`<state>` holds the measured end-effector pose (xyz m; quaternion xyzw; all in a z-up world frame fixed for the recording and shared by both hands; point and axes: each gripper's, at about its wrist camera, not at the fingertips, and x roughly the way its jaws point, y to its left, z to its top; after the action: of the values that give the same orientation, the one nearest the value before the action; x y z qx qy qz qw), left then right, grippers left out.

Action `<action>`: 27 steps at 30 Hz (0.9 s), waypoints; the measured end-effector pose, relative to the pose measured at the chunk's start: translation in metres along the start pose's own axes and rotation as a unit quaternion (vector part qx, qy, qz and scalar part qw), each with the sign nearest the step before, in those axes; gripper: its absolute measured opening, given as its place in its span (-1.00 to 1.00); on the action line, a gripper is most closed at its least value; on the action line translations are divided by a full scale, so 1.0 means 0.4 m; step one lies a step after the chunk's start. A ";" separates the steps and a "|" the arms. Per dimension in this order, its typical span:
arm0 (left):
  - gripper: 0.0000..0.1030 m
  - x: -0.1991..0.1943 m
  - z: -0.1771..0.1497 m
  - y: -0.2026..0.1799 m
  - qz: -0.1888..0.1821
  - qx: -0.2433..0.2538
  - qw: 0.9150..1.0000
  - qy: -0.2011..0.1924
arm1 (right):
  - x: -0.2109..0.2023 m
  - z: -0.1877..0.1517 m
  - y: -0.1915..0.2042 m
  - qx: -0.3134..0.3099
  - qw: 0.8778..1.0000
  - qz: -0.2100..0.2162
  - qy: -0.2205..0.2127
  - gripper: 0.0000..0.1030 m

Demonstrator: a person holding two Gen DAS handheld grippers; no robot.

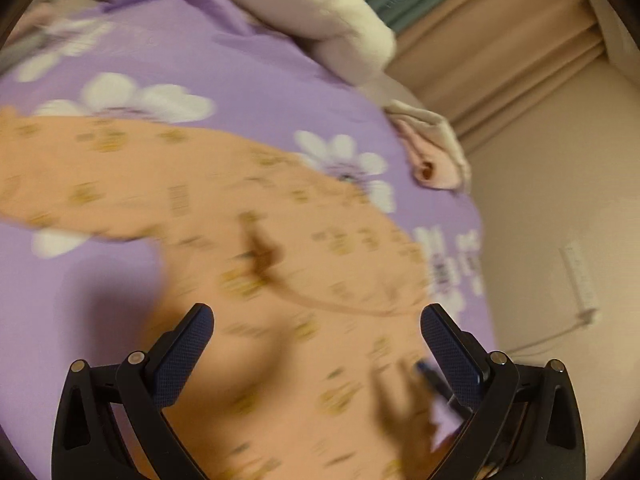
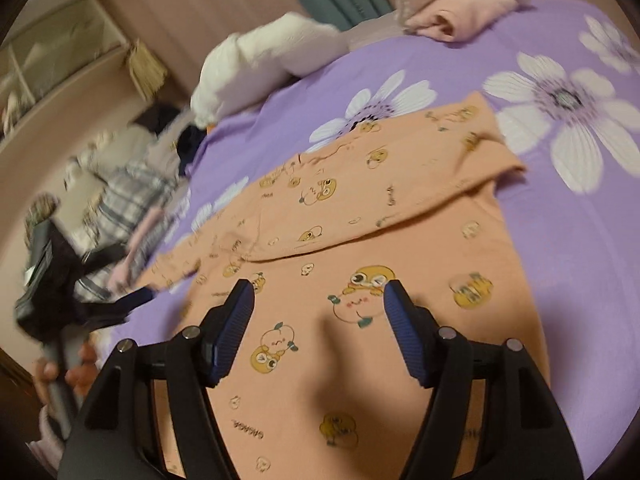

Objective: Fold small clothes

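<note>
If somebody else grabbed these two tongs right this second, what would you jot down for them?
Left tongs: open, empty, above the orange garment.
Right tongs: open, empty, over the same garment.
Garment: lies on the purple flowered bedspread; one part is already folded over on top.
Elsewhere: a folded pink piece near the bed's far edge, a heap of other clothes at the side.
Left: finish folding the orange garment, then take on the heap.

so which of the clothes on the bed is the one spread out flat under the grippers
The orange cartoon-print top, lying flat on the purple sheet with one sleeve folded over. The pink garment sits bunched at the far edge; the plaid one lies crumpled off to the side.
</note>
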<state>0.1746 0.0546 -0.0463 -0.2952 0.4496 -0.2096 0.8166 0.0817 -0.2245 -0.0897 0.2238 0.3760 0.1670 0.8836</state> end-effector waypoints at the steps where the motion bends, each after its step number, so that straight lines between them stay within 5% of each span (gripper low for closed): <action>1: 0.95 0.030 0.017 -0.012 -0.012 -0.002 1.000 0.007 | -0.010 -0.009 -0.003 0.008 1.000 0.004 -0.005 0.32; 9: 0.71 0.183 0.069 0.004 -0.057 -0.037 0.997 0.035 | -0.047 -0.037 -0.037 0.020 1.000 0.003 -0.009 0.32; 14: 0.71 0.212 0.055 0.081 0.003 -0.062 0.997 0.047 | -0.063 -0.037 -0.063 0.024 1.000 0.000 -0.008 0.32; 21: 0.70 0.076 0.032 0.158 -0.031 -0.096 0.995 0.016 | -0.081 -0.029 -0.042 0.006 1.000 -0.004 -0.013 0.32; 27: 0.70 -0.115 0.015 0.305 -0.015 -0.150 0.987 -0.058 | -0.075 -0.037 -0.013 -0.006 1.000 -0.008 -0.005 0.32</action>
<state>0.1659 0.1744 -0.0976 -0.4329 0.4234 -0.1347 0.7843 0.0515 -0.2388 -0.0837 0.2159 0.3724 0.1610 0.8881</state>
